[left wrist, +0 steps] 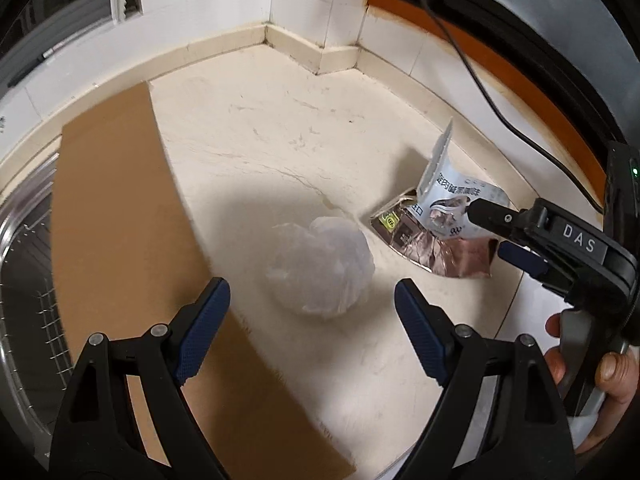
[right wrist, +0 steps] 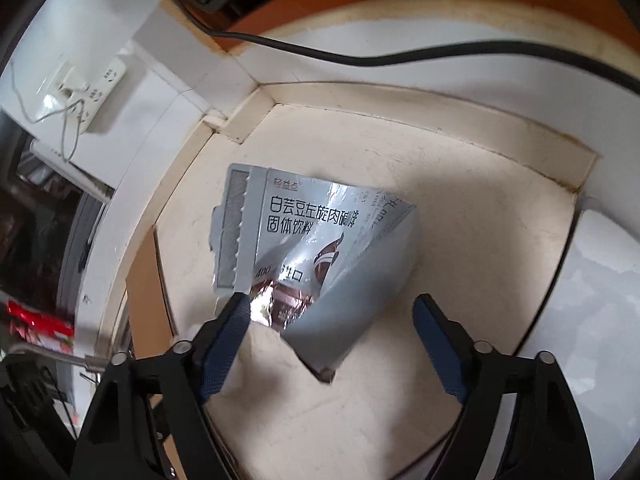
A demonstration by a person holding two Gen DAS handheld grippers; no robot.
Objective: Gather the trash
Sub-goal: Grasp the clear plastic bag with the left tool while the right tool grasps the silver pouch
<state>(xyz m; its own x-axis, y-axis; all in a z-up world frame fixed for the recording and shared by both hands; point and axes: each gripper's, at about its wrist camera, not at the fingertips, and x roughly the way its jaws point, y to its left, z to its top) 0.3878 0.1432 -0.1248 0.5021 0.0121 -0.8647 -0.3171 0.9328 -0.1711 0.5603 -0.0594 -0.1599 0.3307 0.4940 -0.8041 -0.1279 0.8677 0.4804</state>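
The left gripper (left wrist: 312,308) stood wide open and empty at the lower centre of its view, a crumpled clear plastic bag (left wrist: 320,268) lying on the pale counter (left wrist: 260,140) between and just beyond its fingers. At centre right, a torn silver drink-powder pouch (right wrist: 296,248) lay on the counter; the right gripper (right wrist: 332,320) straddled it, jaws apart, gripping nothing. A brown cardboard sheet (left wrist: 116,200) lay left.
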